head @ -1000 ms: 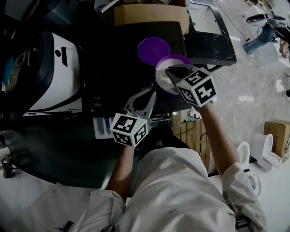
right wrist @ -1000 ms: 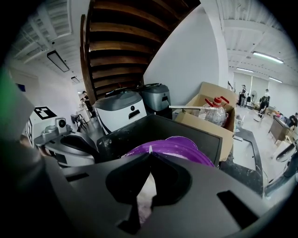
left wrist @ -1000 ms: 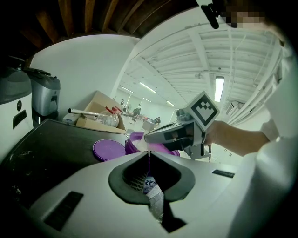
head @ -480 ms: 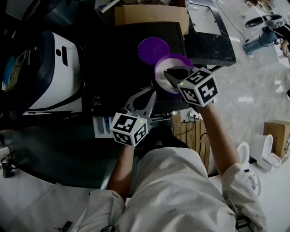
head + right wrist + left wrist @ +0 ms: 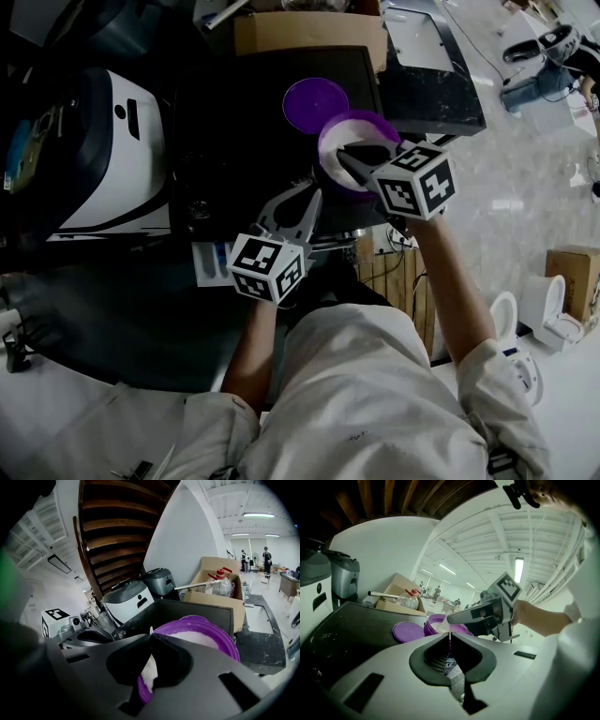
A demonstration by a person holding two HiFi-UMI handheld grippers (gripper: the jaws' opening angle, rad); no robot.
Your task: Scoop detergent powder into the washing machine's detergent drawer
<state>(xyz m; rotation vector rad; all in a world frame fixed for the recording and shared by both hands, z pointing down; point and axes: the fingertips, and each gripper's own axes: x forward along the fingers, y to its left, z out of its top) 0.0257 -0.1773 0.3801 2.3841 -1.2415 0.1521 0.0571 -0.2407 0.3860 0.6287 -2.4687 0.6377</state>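
Over the purple tub [image 5: 362, 119], the right tool [image 5: 342, 157] has shifted slightly.

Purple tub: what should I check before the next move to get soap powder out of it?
1. Lid off the tub: ok. The lid lies flat beside the tub.
2. Powder left to scoop: ok. White powder fills the tub.
3. Right gripper at the tub: ok. Its jaws are together, tips over the powder.
4. Scoop in the right gripper: cannot tell. Nothing clearly shows between its jaws.
5. Drawer open: looks ok. It seems pulled out, beside the left gripper.
6. Left gripper out of the way: ok. Its jaws are together, holding nothing, short of the tub.
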